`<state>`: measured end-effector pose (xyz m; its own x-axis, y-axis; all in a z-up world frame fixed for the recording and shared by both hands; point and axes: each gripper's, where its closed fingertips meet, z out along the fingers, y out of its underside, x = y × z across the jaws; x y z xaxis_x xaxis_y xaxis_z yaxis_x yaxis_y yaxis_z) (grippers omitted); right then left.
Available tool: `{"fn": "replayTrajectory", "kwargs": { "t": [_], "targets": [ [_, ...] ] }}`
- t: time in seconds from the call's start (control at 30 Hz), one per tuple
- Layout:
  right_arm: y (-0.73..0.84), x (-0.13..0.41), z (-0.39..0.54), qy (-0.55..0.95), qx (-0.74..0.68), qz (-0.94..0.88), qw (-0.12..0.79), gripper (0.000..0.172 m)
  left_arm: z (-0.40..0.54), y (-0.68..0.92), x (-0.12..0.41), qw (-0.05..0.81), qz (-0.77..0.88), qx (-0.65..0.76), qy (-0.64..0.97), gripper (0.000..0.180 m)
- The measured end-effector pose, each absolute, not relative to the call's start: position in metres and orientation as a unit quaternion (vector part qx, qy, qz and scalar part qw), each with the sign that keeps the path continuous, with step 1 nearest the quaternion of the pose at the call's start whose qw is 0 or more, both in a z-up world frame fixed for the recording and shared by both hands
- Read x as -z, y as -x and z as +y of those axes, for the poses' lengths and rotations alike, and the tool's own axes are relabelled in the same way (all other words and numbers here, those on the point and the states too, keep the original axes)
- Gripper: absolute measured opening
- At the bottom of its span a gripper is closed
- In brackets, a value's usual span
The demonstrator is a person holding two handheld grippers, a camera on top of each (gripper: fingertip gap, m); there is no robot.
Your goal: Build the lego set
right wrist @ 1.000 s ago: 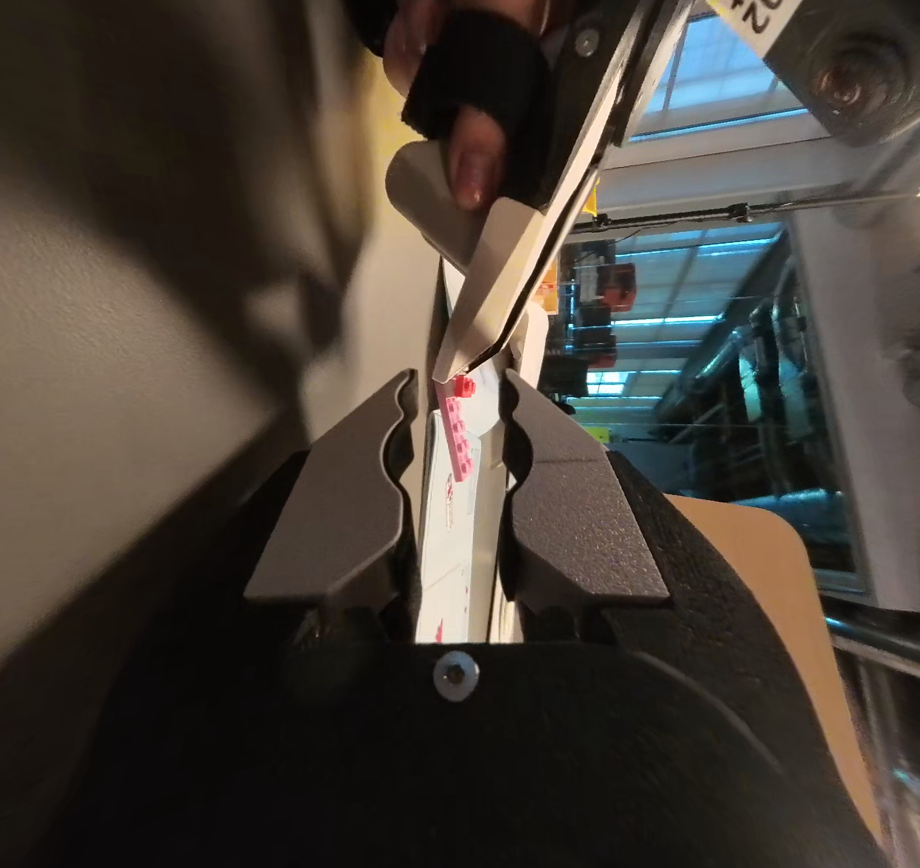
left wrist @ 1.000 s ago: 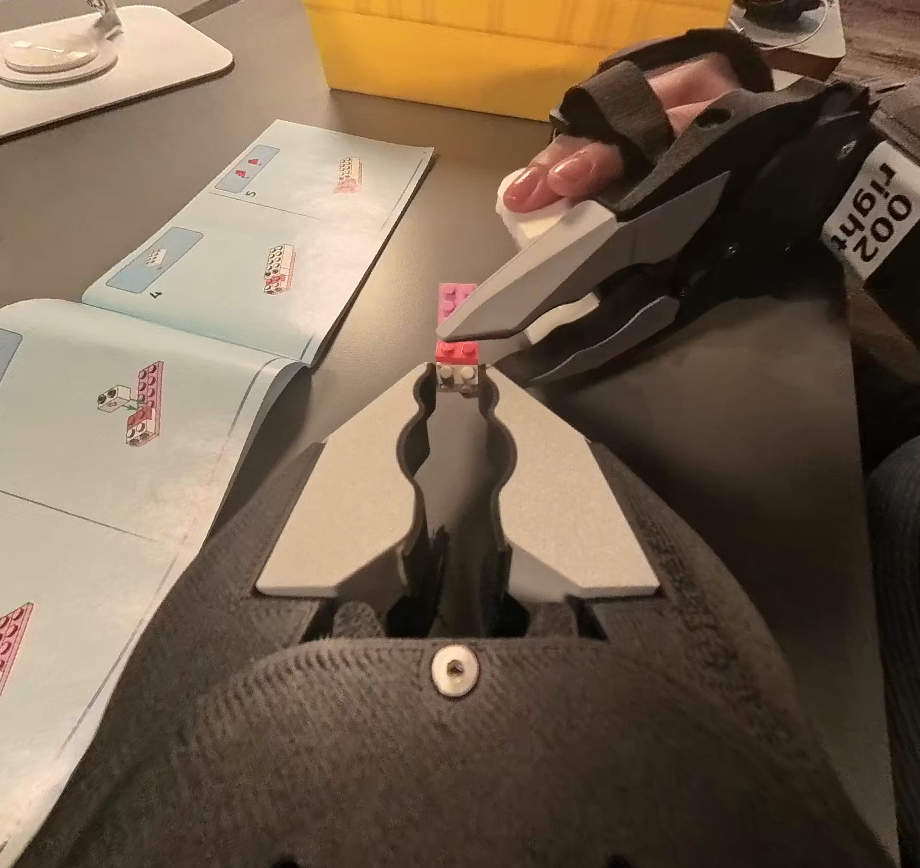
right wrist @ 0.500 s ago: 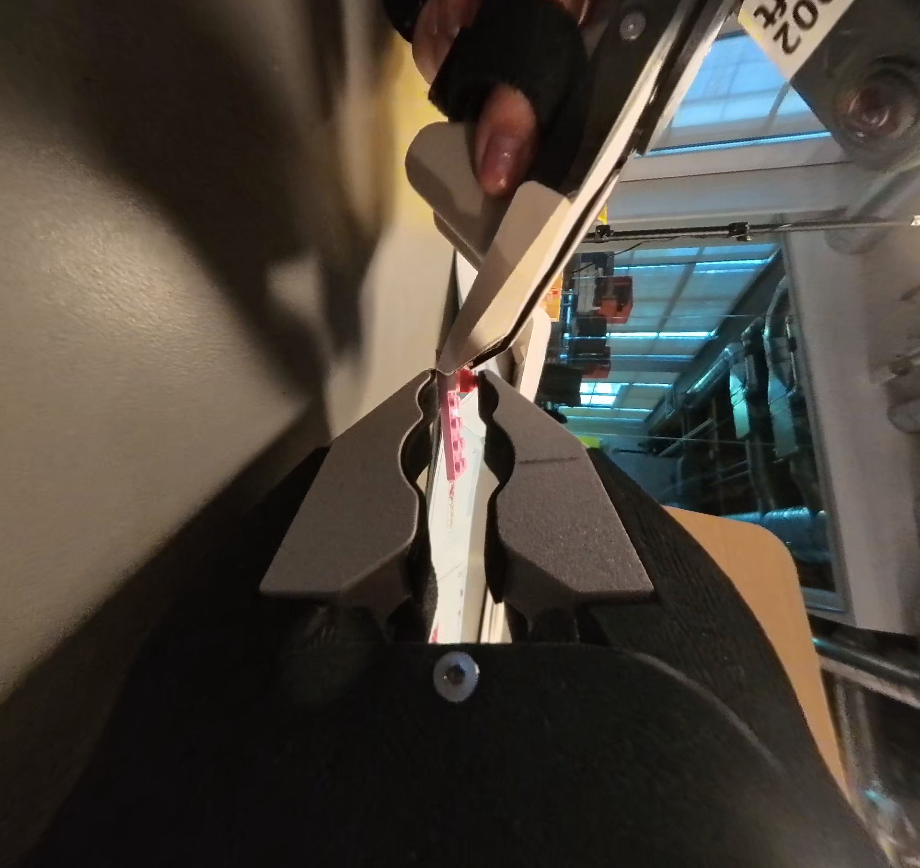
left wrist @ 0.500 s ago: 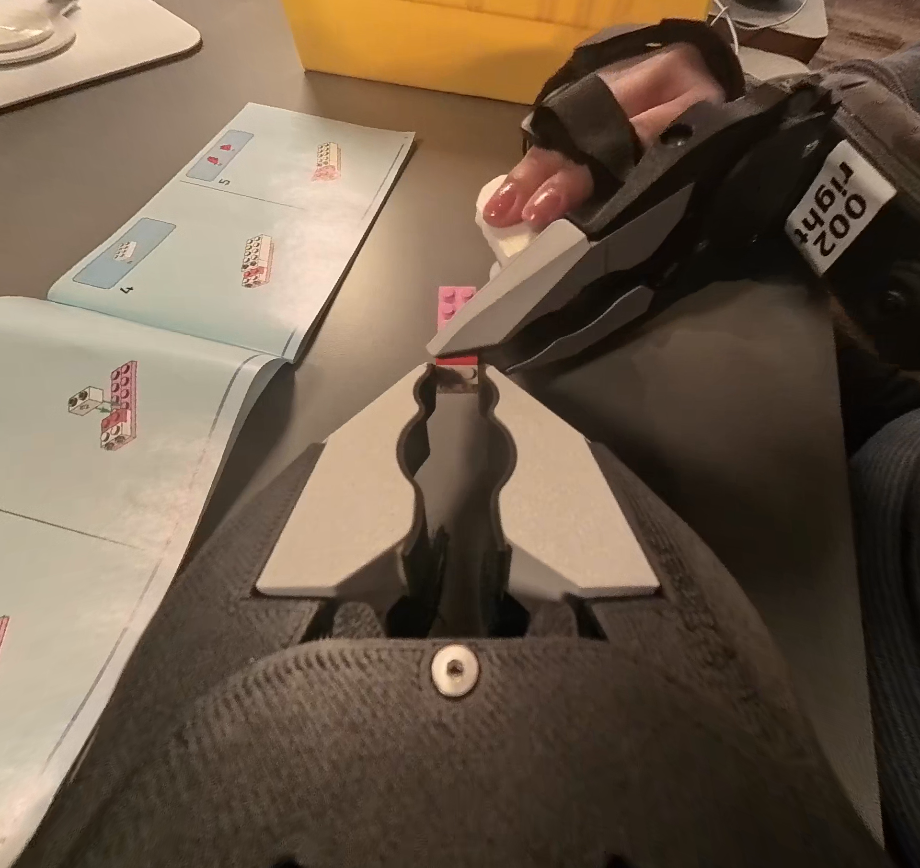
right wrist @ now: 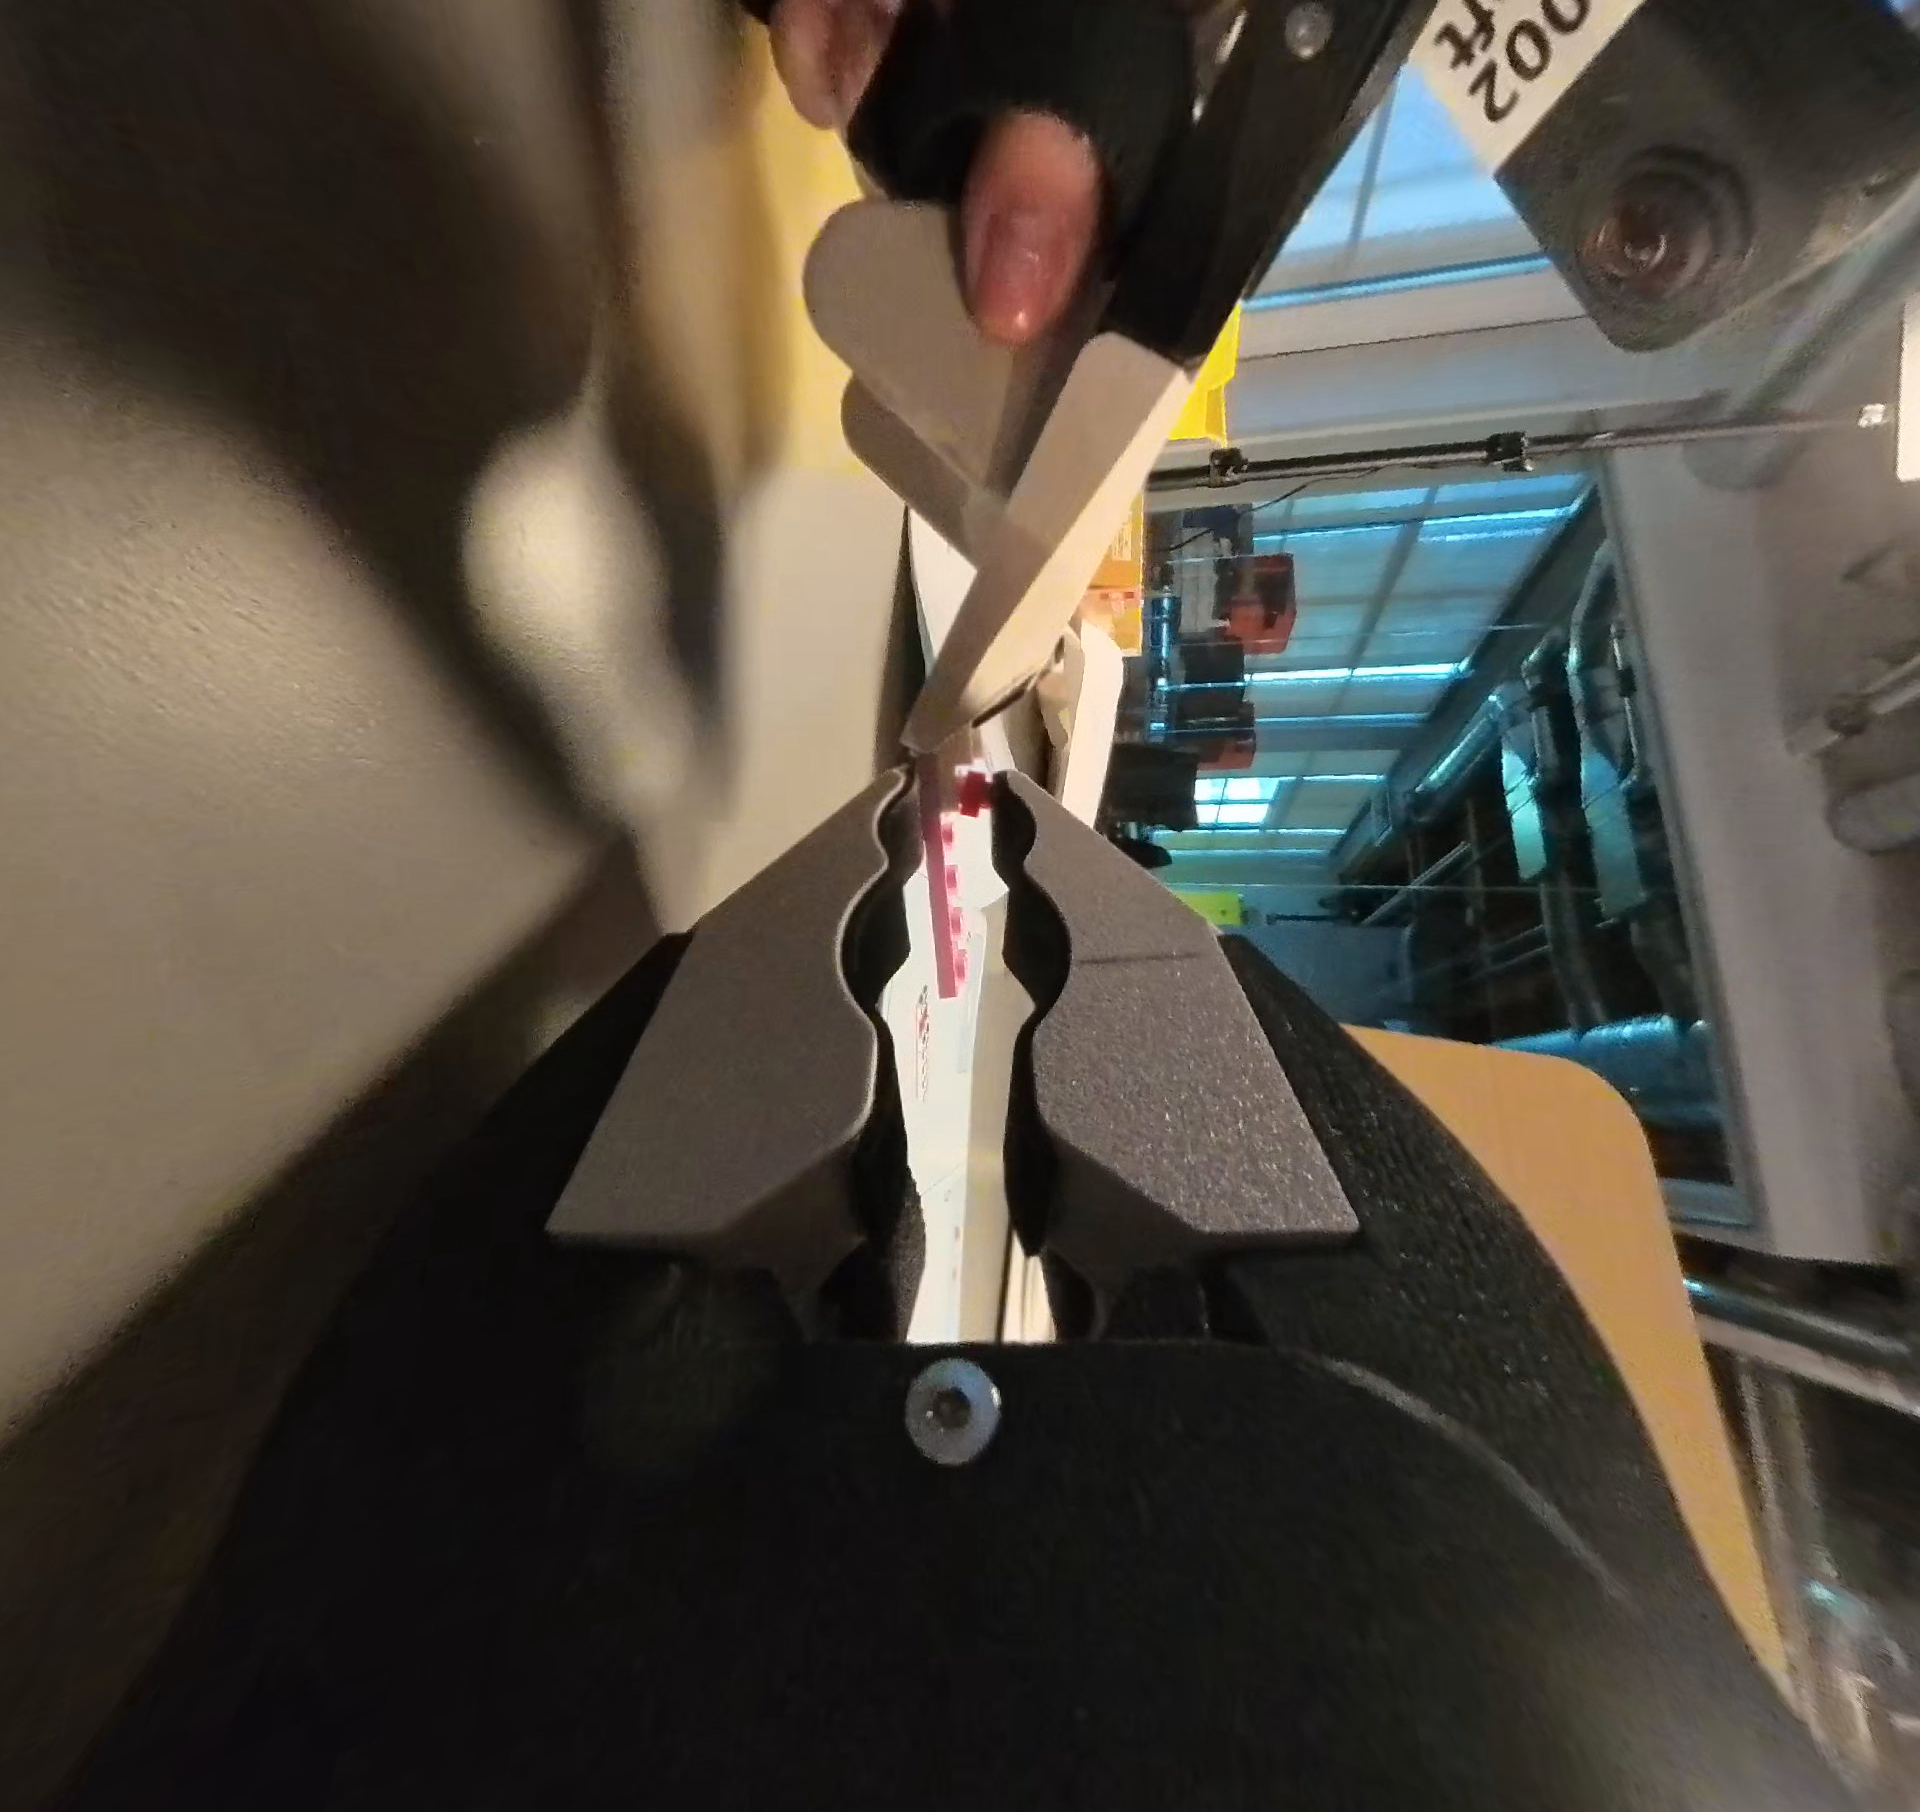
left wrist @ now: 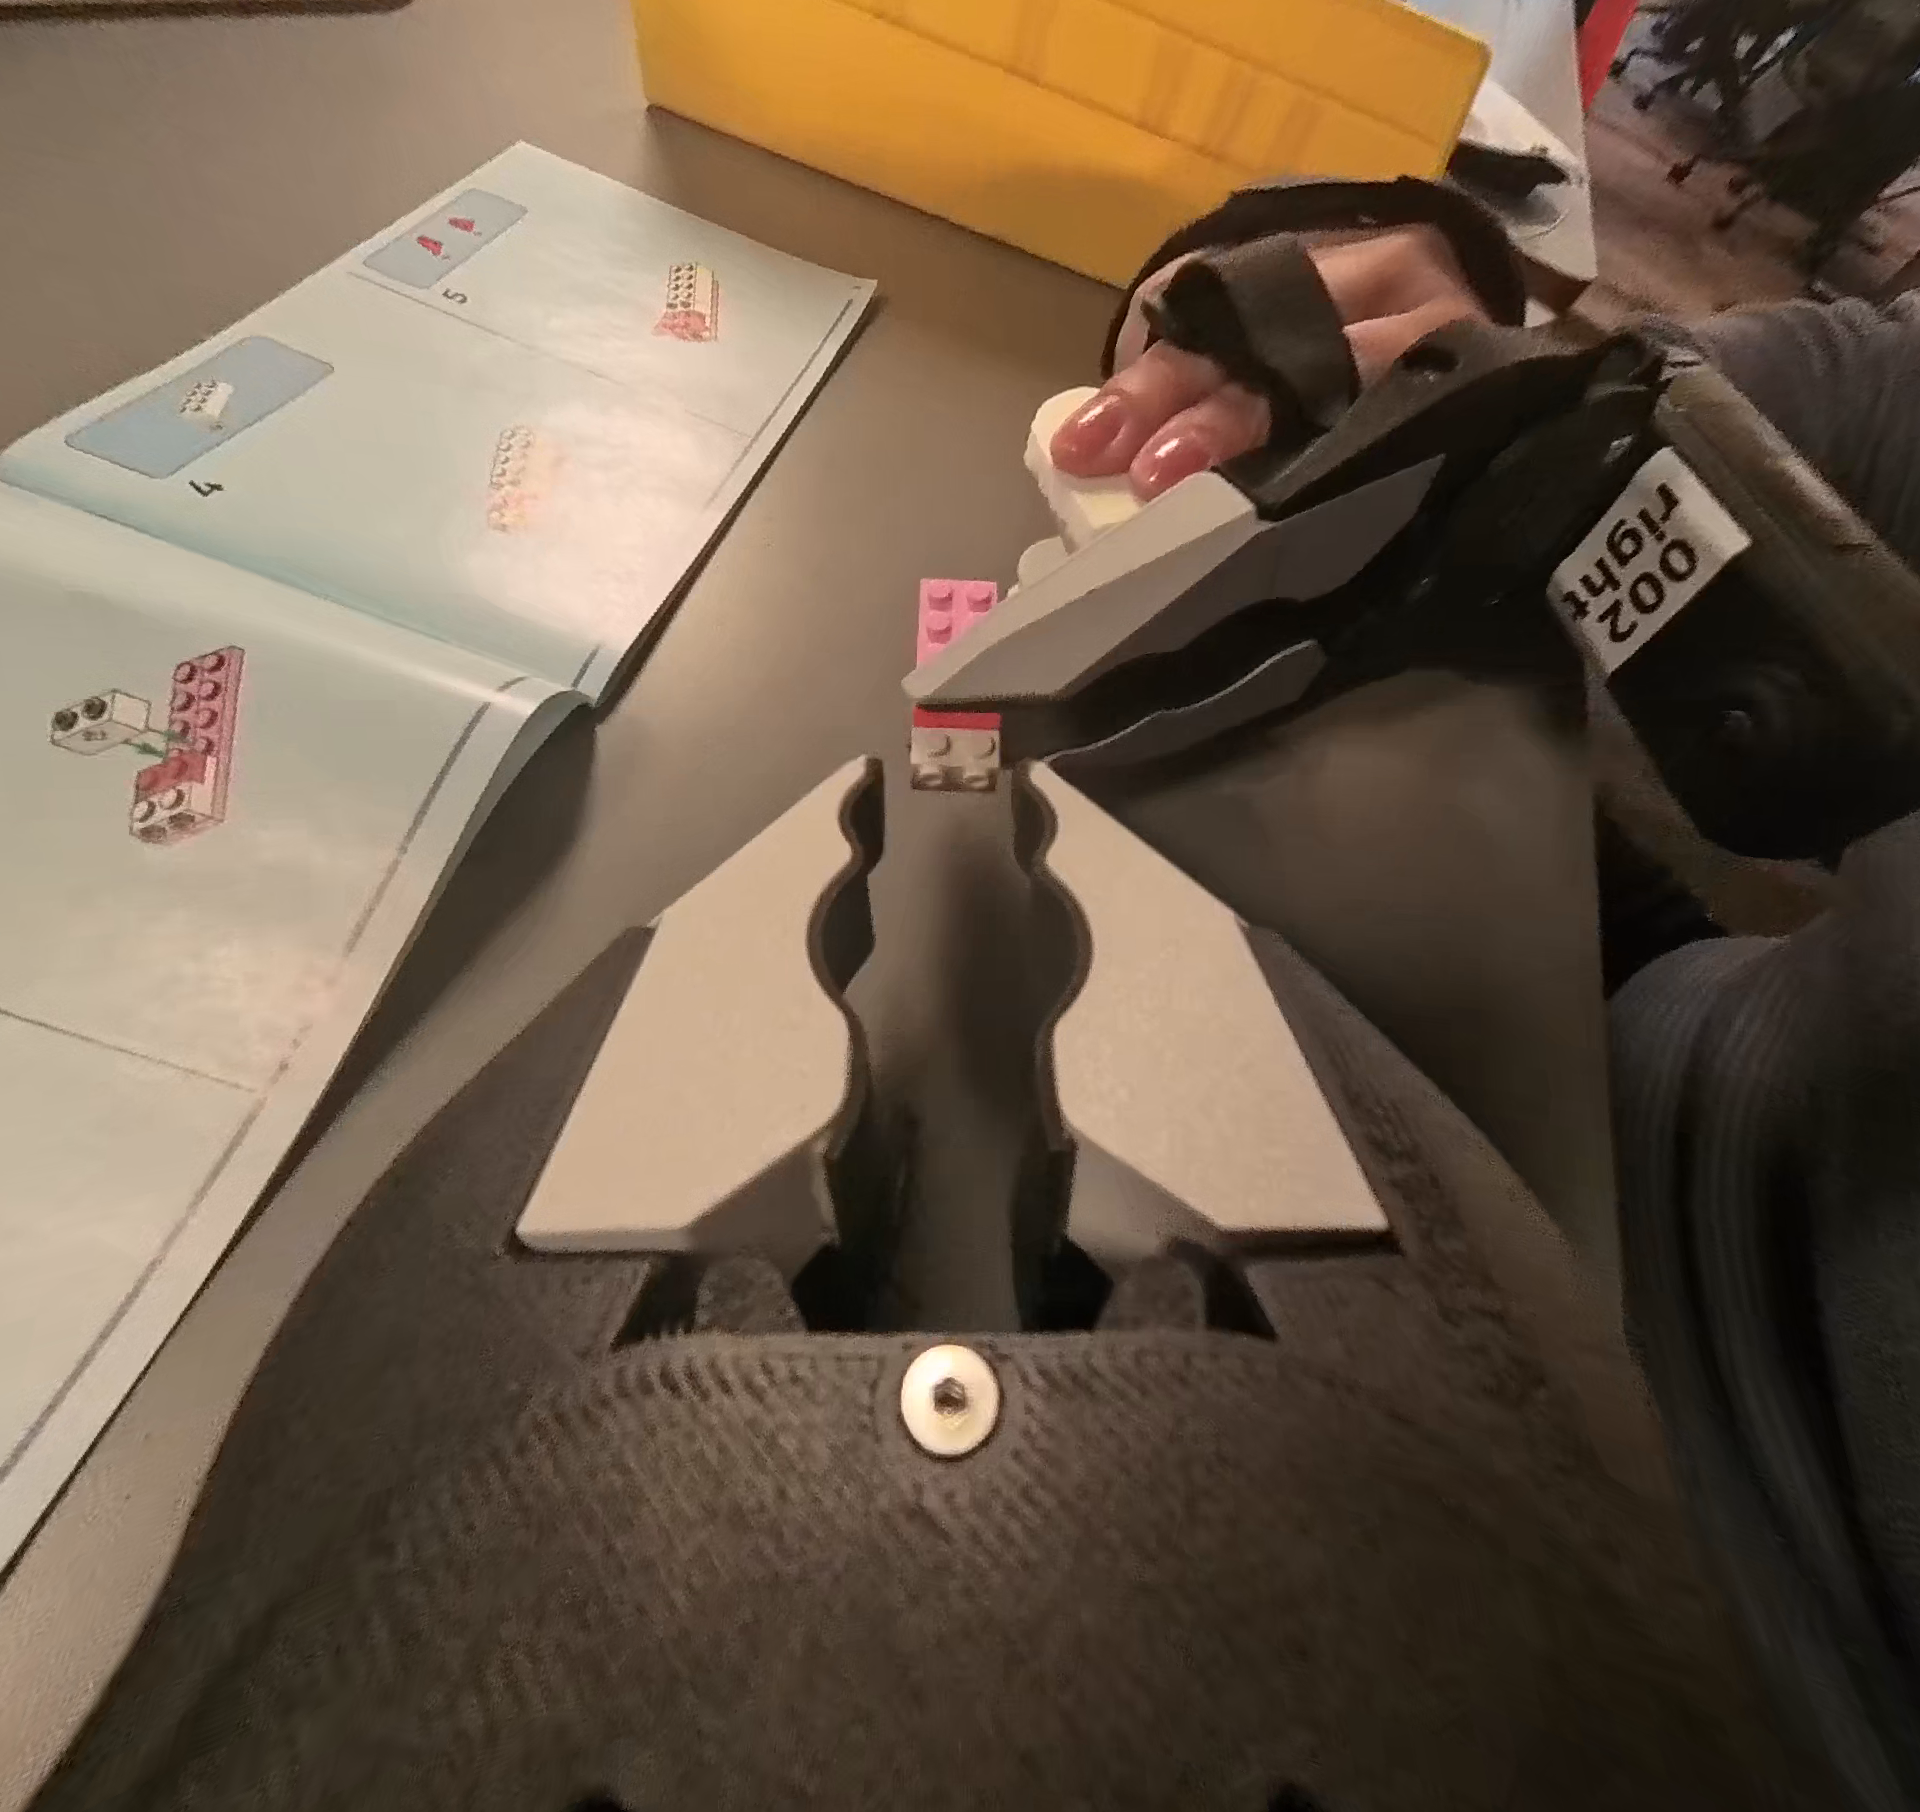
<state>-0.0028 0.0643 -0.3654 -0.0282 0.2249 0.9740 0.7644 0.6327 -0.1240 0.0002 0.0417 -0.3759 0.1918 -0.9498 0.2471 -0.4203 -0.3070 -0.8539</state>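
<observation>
1. The small brick assembly (left wrist: 956, 749), a red plate over a white studded piece joined to a long pink plate (left wrist: 951, 609), sits above the dark counter (left wrist: 1351, 931) between my two tools.
2. My right gripper (left wrist: 961, 713) comes in from the right, its jaws narrow and clamped on the assembly, top finger pressing on the red plate.
3. My left gripper (left wrist: 943, 786) has its jaws apart; the white piece sits just past the tips with a gap on the left side, so nothing is held.
4. The left wrist view alone shows the open instruction booklet (left wrist: 416, 515) on the left and the yellow box (left wrist: 1039, 69) behind.
5. The right wrist view alone shows the pink plate edge-on (right wrist: 940, 879) running back between my right jaws, and the left tool's fingertip (right wrist: 935, 723) almost touching the plate's end.
6. There is bare counter to the right of the jaws; the booklet's edge lies near on the left.
</observation>
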Motion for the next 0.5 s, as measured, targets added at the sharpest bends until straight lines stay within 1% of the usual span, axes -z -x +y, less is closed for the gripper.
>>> {"fn": "replayTrajectory", "kwargs": {
  "t": [0.07,0.23,0.5],
  "targets": [
    [0.0023,0.3644,0.0649,0.366,0.224,-0.677,0.598,0.011,0.0416,0.0003,0.3720,0.331,0.485,0.417,0.694,0.016],
    [0.0023,0.3640,0.0645,0.360,0.230,-0.677,0.600,0.011,0.0422,0.0003,0.3718,0.329,0.482,0.419,0.696,0.015],
    [0.0023,0.3665,0.0635,0.316,0.289,-0.691,0.583,0.011,0.0423,-0.0014,0.3735,0.311,0.468,0.431,0.706,0.015]
  ]
}}
